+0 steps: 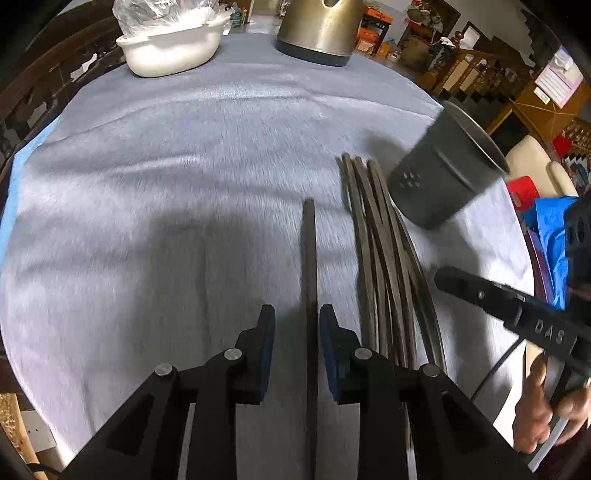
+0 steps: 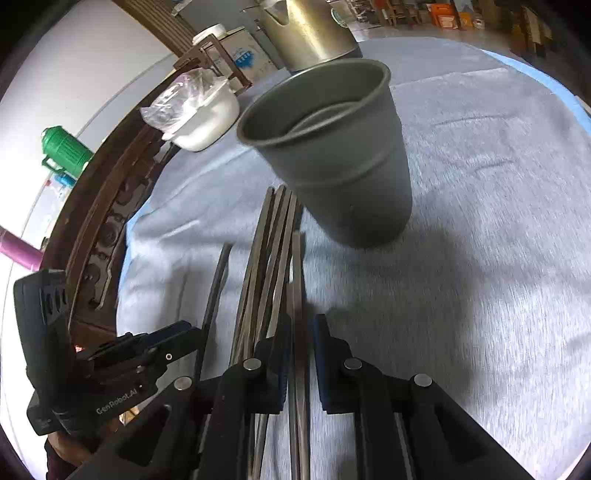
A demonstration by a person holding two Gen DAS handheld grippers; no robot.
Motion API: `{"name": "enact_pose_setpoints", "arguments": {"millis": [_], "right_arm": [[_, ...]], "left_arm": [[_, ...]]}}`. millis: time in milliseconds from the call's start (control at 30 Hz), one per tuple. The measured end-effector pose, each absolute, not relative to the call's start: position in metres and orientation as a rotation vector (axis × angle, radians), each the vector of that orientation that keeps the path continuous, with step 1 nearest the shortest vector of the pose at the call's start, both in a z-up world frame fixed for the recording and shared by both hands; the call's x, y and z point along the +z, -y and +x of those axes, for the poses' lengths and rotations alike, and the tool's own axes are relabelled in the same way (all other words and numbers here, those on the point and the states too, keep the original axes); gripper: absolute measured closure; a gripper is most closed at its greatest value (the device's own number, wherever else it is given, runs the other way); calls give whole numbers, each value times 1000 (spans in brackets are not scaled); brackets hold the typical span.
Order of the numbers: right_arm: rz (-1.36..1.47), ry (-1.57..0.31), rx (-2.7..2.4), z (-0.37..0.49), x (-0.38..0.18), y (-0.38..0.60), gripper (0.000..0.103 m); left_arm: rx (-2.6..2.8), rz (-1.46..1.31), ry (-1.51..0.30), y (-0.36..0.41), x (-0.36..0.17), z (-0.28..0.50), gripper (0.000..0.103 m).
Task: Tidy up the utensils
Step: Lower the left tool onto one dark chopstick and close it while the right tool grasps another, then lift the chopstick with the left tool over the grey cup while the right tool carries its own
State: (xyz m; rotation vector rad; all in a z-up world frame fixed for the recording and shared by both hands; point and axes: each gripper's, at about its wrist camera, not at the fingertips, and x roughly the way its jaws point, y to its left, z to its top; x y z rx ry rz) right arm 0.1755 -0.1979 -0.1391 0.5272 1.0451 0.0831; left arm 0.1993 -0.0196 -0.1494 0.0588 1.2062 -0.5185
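A single dark chopstick [image 1: 309, 258] lies on the grey cloth between the pads of my left gripper [image 1: 297, 325]. It sits close to the right pad, with a clear gap to the left pad, so the left gripper is open. To the right is a bundle of several chopsticks [image 1: 380, 258], and beyond it a grey metal cup [image 1: 447, 170] with small holes. In the right wrist view my right gripper [image 2: 301, 328] straddles one chopstick [image 2: 297, 273] at the bundle's [image 2: 266, 258] right edge. That chopstick rests against the left pad, and the gripper is slightly open. The cup [image 2: 340, 155] stands just ahead.
A white bowl [image 1: 173, 48] holding a plastic bag and a metal kettle [image 1: 317, 33] stand at the table's far side. A dark wooden chair back [image 2: 103, 221] curves along the left edge. A hand [image 1: 535, 417] holds the right gripper's handle.
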Motion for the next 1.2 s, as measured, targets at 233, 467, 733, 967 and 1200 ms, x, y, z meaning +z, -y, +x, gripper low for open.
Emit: {"name": "enact_pose_setpoints", "arguments": {"millis": [233,467,733,967,1200], "right_arm": [[538,-1070,57,195,-147,193,89],[555,-1069,35,197,-153,190,89],[501,-1071,-14,182,-149,201,91],[422,-1116,-26,202,-146,192,89],[363,-1116,5,209,-146,188,96]], "left_arm": [[-525,46,-1222,32,-151,228,78],[-529,48,-1219,47,-170,245,94],[-541,62,-1222,35,-165,236,96],[-526,76,-1239,44,-167,250,95],[-527,71,-1240,50,-167,260,95]]}}
